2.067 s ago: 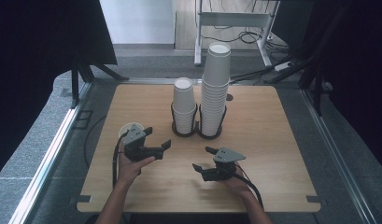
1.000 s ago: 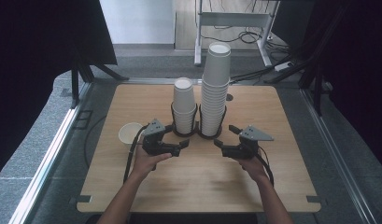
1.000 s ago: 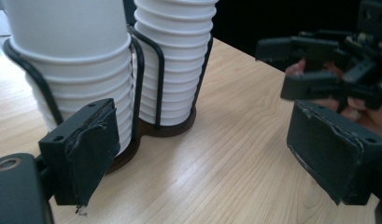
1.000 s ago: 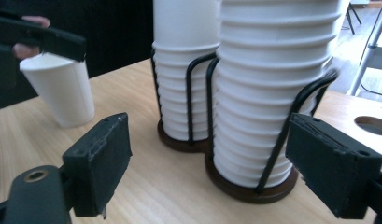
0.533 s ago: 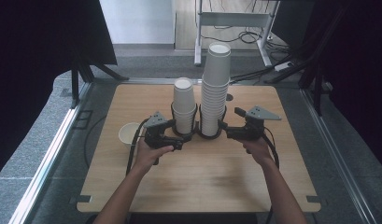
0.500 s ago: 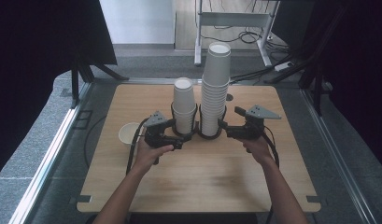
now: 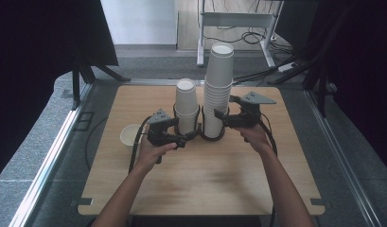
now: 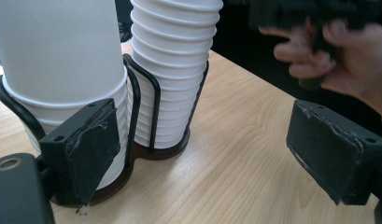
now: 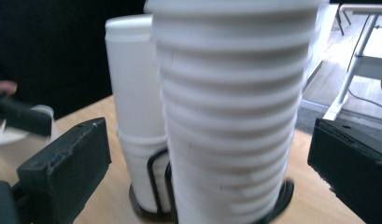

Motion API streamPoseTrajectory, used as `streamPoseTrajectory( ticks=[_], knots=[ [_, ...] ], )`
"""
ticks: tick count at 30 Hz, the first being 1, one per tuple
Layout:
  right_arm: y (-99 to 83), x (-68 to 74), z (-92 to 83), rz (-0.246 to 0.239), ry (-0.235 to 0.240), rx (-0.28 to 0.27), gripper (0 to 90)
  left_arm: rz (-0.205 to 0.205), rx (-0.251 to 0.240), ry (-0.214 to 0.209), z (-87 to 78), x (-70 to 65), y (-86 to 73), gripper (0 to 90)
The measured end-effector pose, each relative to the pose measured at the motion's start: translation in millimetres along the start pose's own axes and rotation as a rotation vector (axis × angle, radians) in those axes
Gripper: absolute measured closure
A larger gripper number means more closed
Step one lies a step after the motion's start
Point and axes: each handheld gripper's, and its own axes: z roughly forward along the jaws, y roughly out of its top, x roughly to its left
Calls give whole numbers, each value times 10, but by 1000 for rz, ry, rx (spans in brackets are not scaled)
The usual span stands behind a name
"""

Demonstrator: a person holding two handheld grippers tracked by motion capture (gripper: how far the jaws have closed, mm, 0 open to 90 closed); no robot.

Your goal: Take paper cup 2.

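So there's a black wire cup holder (image 7: 200, 135) on the wooden table (image 7: 205, 179) with two stacks of white paper cups in it, a short stack (image 7: 187, 106) and a tall stack (image 7: 217, 90) right next to each other. The right gripper (image 7: 223, 113) is up against the tall stack about midway up, and its jaws have just been opening: in the right gripper view they're spread really wide, with the tall stack (image 9: 230, 116) sitting straight between them, a bit closer to the right one, and neither pad pressing on it. The short stack (image 9: 132, 93) is just behind it toward the left jaw. The left gripper (image 7: 189, 137) is down low by the holder's base, jaws parted too. In the left gripper view its left jaw sits right in front of the short stack (image 8: 58, 56) and the wire ring, can't tell if it's actually touching, and the right jaw hangs over bare table well off to the side. One loose paper cup (image 7: 131, 135) stands behind the left hand (image 7: 153, 153).
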Motion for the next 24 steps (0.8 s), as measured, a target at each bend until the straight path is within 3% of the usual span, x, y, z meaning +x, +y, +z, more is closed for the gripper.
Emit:
streamPoseTrajectory(
  ticks=[6,24],
  knots=[
    [187,-39,115,6,-26,-10,0,-3,10,-1,6,14,-37,95],
    [437,-48,336,9,-38,-23,0,-5,20,3,-8,31,-65,97]
  ],
)
